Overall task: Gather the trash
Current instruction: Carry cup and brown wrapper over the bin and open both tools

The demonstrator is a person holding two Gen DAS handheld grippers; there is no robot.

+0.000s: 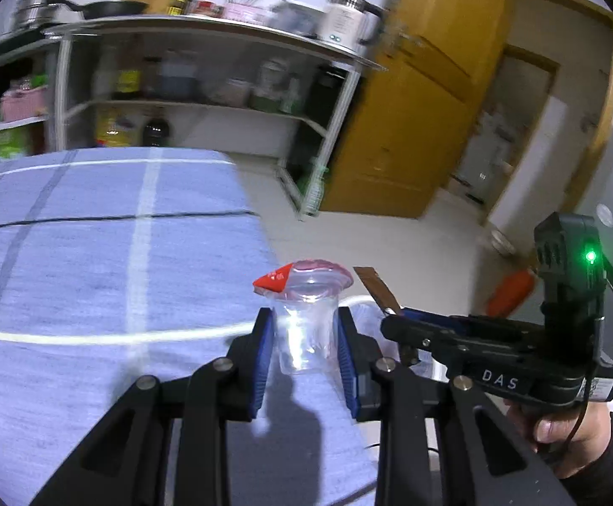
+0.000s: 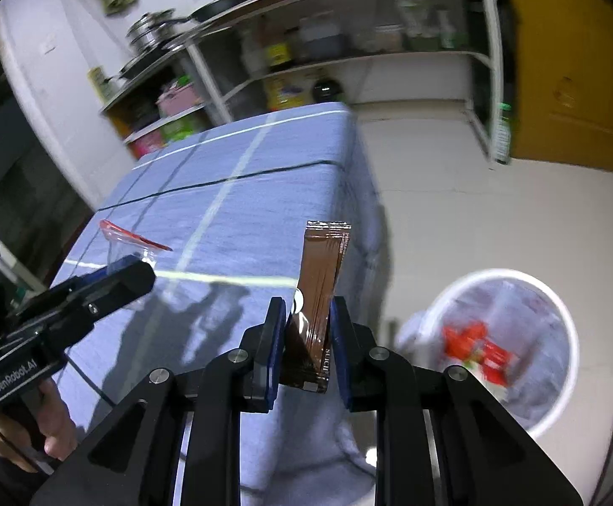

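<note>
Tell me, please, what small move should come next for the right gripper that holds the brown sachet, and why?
Probably carry the right gripper sideways until it is over the white bin, then let go. The brown sachet is clamped upright between its pads, while the bin stands on the floor off to the side, already holding red wrappers. Releasing now would likely miss it.

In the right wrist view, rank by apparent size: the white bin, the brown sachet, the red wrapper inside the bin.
1. white bin
2. brown sachet, though it sits much nearer the camera, held in the right gripper
3. red wrapper, blurred
</note>
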